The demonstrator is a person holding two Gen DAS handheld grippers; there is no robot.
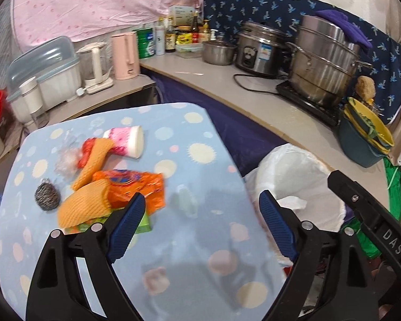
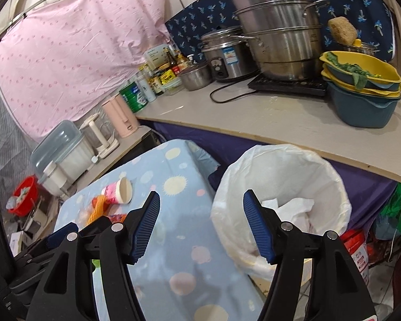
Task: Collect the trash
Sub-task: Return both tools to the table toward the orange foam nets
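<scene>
The left gripper (image 1: 201,215) hangs over the near part of the blue spotted table (image 1: 200,262), its blue-padded jaws spread wide and holding nothing. The right gripper (image 2: 200,222) is likewise spread and empty, poised across the gap between the table edge and the white-lined trash bin (image 2: 328,176); its black body shows in the left view, printed "DAS". Just ahead and left of the left gripper lies the trash: an orange snack wrapper (image 1: 136,187), orange foam netting (image 1: 85,206), a steel scourer (image 1: 47,194), and a pink paper cup (image 1: 127,141) on its side, its open mouth pointing right. Crumpled white paper (image 2: 288,206) lies inside the bin.
</scene>
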